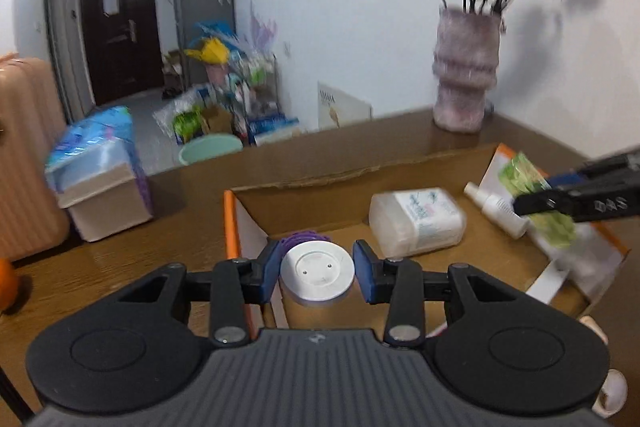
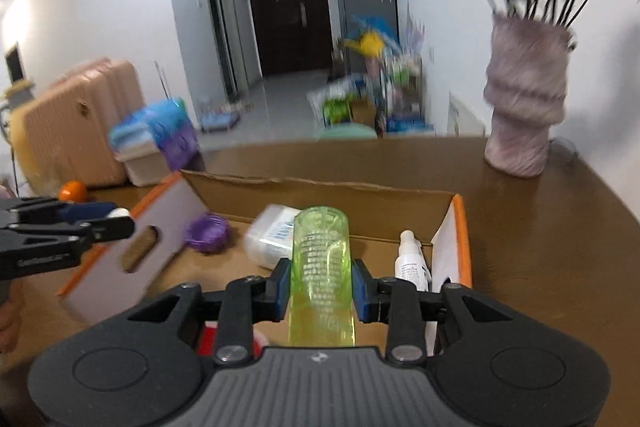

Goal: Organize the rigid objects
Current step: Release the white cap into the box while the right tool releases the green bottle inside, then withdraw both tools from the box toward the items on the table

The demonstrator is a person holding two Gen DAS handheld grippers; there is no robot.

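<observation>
My left gripper has its blue pads on either side of a white round puck, though a sliver of gap shows on the right, so I cannot tell if it is clamped. My right gripper clenches a green translucent bottle — both held over the cardboard box, where a purple piece, a white container and a small spray bottle lie.

No text clearly legible, print on green bottle and white container — perhaps labels — too blurred.
</observation>
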